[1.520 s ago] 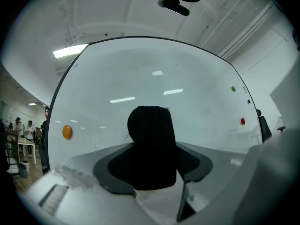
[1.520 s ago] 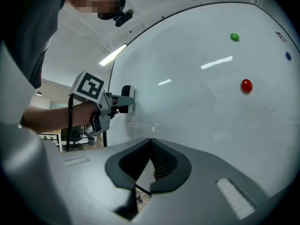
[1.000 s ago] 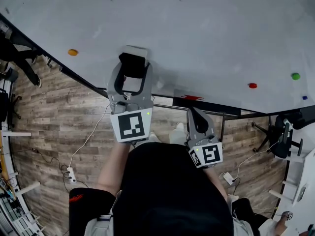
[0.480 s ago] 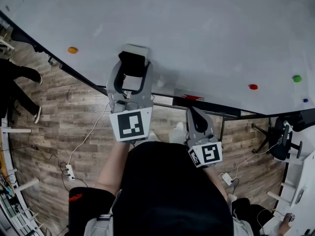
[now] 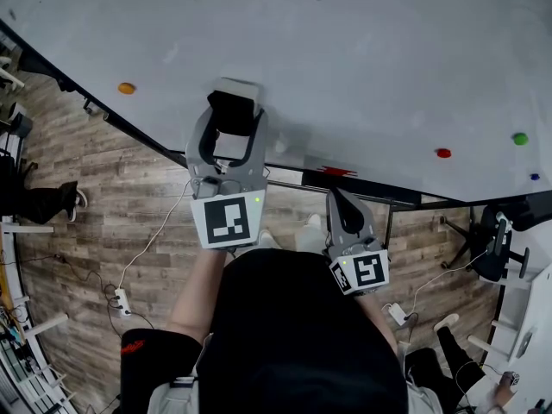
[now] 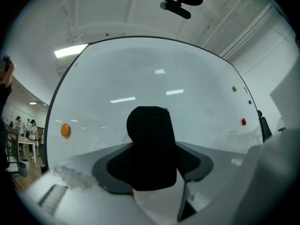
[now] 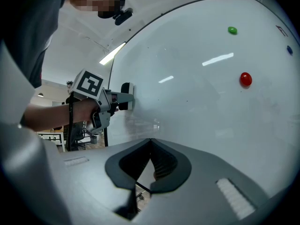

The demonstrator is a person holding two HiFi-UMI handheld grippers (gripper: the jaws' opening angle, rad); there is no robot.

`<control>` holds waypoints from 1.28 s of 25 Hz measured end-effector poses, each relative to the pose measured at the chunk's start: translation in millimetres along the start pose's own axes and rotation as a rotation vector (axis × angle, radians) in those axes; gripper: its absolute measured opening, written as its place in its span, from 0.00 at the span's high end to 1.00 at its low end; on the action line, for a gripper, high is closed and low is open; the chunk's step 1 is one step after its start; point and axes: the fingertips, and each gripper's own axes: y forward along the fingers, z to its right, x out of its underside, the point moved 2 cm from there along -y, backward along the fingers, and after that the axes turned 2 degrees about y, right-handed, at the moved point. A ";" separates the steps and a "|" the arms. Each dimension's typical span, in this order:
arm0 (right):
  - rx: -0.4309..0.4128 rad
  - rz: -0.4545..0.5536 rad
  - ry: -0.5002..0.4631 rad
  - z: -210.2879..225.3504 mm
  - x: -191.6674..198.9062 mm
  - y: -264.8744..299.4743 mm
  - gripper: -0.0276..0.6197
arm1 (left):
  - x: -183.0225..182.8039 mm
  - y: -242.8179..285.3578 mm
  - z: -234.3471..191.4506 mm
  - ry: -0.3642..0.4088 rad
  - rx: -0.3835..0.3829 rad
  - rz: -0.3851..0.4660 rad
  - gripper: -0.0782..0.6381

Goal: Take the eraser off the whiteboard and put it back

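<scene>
The eraser, black felt with a white back, is clamped between the jaws of my left gripper. It rests against the whiteboard near the lower edge. In the left gripper view the eraser fills the gap between the jaws, its black side facing the camera. From the right gripper view the left gripper presses the eraser flat on the board. My right gripper hangs lower, just below the board's tray, shut with nothing in it.
Round magnets dot the board: orange, red, green, blue. A red marker lies on the dark tray. Cables and a power strip lie on the wood floor. A bystander's foot shows at the left.
Both grippers and the eraser have stayed in place. Only a bystander at the left edge has walked across the floor.
</scene>
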 end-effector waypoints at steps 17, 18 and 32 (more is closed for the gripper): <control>0.002 -0.004 0.003 -7.3 3.4 -1.5 0.95 | -1.3 -2.9 2.8 0.021 0.024 0.016 0.50; 0.002 -0.005 0.003 -7.8 3.5 -1.7 0.95 | -1.3 -3.5 3.0 0.021 0.027 0.016 0.50; -0.038 0.004 -0.004 -26.1 3.1 -2.7 0.95 | 0.2 -33.1 -4.8 0.006 0.028 0.025 0.49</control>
